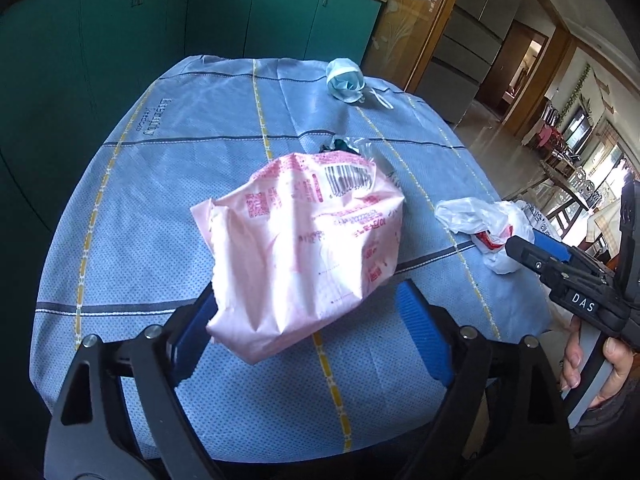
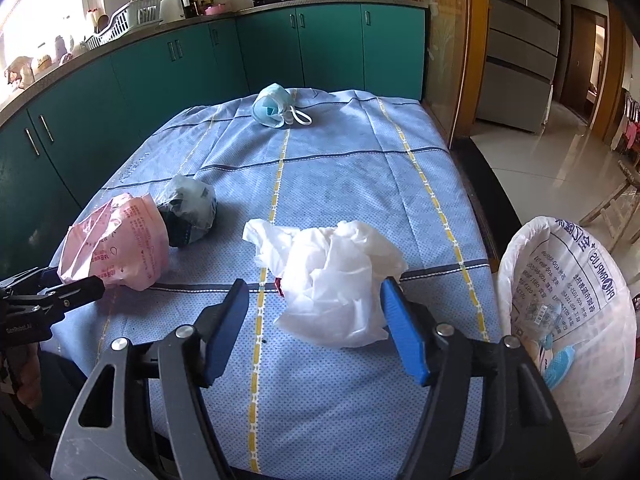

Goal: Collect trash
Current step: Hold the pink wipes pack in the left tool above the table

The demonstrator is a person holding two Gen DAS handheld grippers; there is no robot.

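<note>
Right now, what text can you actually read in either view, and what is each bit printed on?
"DAS": label on the black right gripper.
"PHARMPLUS", upside down: white plastic bin liner.
"GenRobot.AI": body of the left gripper.
Crumpled pink plastic package: barcode and red print, unreadable.
Blue checked tablecloth: woven logo, blurred.

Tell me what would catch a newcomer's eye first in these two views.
The crumpled pink wrapper lies on the blue tablecloth, between the open jaws of the left hand-held gripper. The white plastic bag lies between the open jaws of the right hand-held gripper. A blue face mask sits at the table's far end, and a white sack holding trash stands off the table's right edge.
</note>
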